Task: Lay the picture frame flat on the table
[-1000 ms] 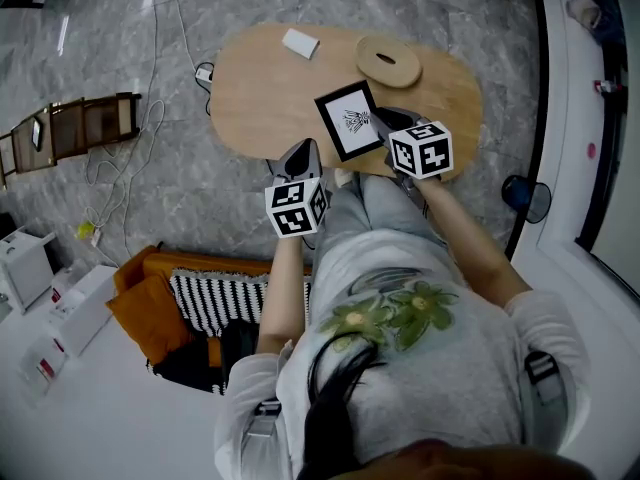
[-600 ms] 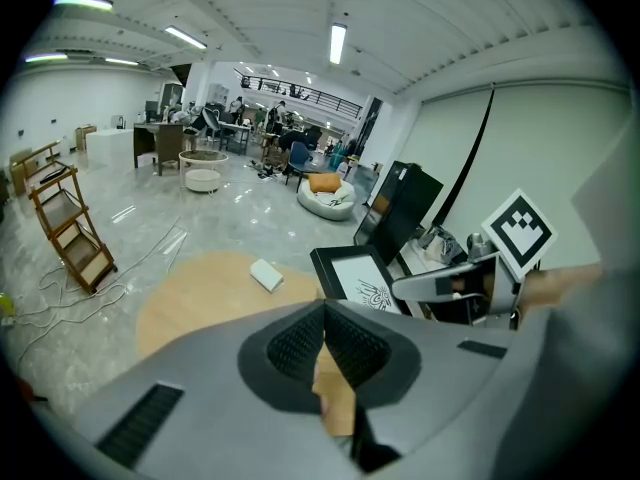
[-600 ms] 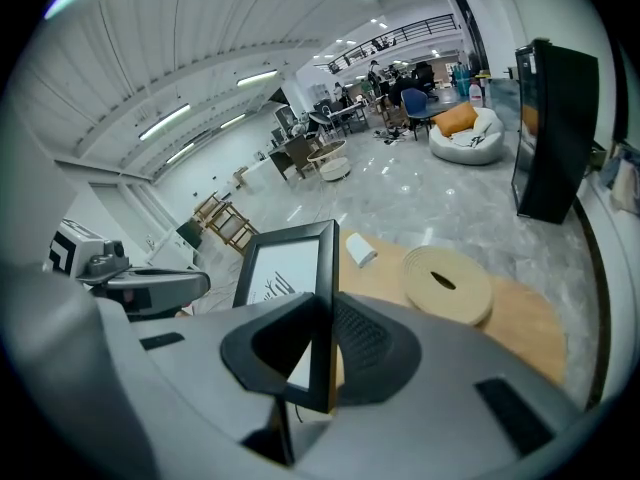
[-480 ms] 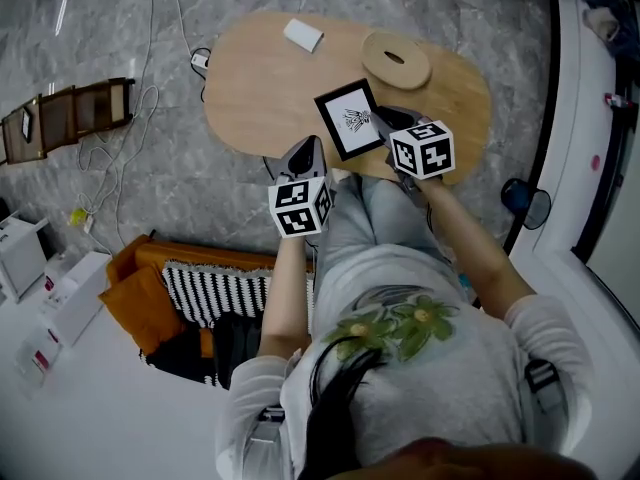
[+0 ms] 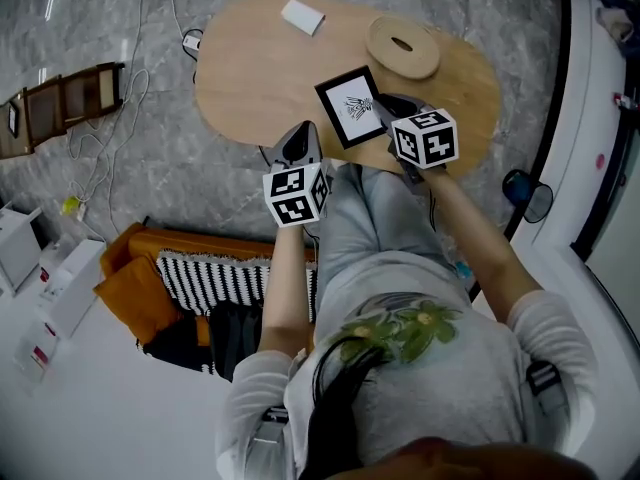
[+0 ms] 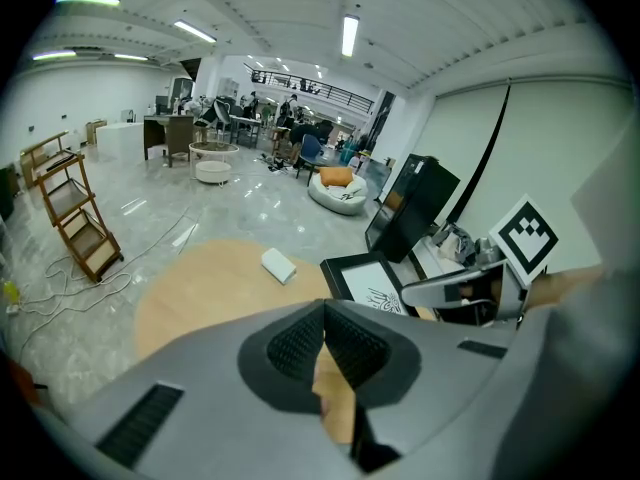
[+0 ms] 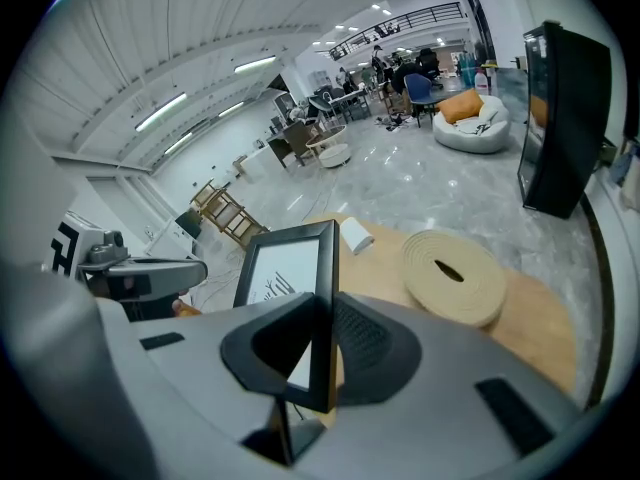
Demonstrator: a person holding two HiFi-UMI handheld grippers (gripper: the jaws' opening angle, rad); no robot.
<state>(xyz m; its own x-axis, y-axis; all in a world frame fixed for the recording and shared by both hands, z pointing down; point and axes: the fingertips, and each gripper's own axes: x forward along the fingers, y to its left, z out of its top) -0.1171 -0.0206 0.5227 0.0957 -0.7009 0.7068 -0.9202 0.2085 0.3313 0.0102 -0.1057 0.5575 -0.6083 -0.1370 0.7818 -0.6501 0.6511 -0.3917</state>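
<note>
Picture frame (image 7: pixel 300 298) clamped upright in right gripper (image 7: pixel 325 343)

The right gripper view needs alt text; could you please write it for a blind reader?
The right hand-held gripper is shut on the side edge of a black picture frame over a wooden table. A round wooden disc and a small white box lie beyond.
</note>
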